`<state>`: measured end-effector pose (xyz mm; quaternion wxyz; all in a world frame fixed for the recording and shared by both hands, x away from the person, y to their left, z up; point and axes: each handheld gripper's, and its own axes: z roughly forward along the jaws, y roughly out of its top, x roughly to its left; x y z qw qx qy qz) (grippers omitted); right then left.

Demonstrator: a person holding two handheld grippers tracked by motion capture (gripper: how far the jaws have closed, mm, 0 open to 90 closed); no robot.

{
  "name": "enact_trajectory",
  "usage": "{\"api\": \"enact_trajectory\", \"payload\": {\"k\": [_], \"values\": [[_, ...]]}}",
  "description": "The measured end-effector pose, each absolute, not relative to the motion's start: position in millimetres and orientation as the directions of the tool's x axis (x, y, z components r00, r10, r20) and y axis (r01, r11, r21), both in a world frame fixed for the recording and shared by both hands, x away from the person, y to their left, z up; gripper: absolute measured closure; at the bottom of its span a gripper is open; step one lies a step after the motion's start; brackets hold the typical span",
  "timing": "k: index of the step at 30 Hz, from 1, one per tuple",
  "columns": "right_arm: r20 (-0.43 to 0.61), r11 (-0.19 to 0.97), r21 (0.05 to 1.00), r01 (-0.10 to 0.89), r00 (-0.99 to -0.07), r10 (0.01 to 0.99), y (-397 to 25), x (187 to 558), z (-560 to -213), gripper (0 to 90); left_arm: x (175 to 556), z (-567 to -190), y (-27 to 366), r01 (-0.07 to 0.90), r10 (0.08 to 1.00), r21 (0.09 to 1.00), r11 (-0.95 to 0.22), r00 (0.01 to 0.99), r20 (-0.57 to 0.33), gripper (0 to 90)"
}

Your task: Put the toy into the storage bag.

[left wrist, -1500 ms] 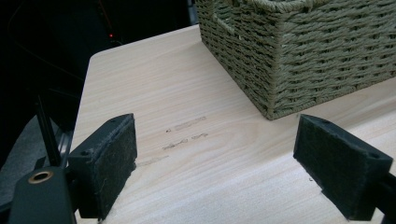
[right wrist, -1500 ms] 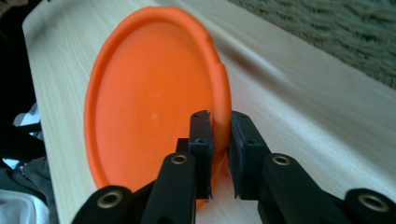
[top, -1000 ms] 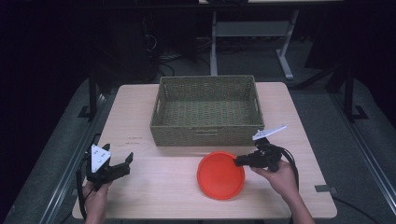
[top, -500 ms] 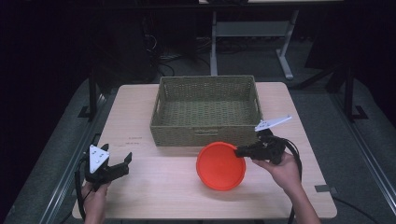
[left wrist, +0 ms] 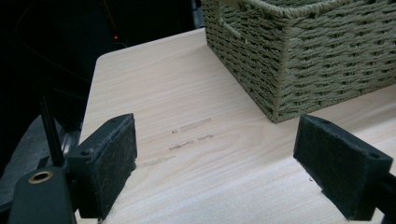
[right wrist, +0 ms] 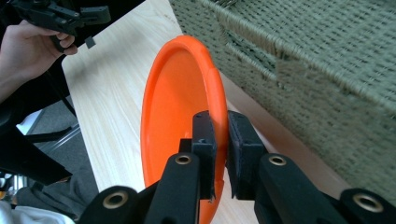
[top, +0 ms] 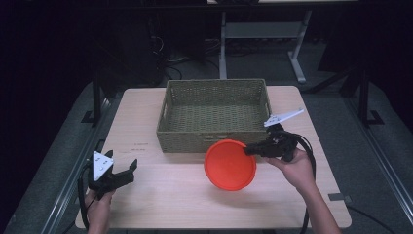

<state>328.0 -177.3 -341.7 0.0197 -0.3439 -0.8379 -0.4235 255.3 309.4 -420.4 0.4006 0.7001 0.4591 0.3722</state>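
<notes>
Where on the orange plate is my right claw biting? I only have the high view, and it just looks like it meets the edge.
Observer: The right claw pinches the orange plate at its rim, one pad on each face.
Operator: Is the plate clear of the basket?
Observer: The plate stands on edge beside the woven basket, with a gap between them.
Operator: And the left claw?
Observer: The left claw is open over bare table, holding nothing.

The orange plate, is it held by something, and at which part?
The right tongs hold the orange plate by its rim, one jaw on each side of the edge. The left tongs are open and hold nothing.
</notes>
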Motion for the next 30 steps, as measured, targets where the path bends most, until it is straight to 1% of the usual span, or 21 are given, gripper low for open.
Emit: {"api": "enact_trajectory", "payload": {"k": [12,21,30], "values": [[0.302,0.404,0.714,0.572,-0.772,0.559,-172.8,342.9,-315.0,82.2,255.0,-420.5,307.8,0.335,0.933,0.9,-0.28,0.315,0.173,12.8],[0.276,0.411,0.723,0.555,-0.777,0.565,-165.9,354.4,-294.7,82.1,254.6,-419.8,309.0,0.332,0.935,0.902,-0.275,0.312,0.17,12.7],[0.267,0.419,0.721,0.552,-0.779,0.567,-156.9,365.8,-281.7,82.1,255.1,-419.9,308.8,0.334,0.936,0.902,-0.273,0.31,0.168,12.8]]}}
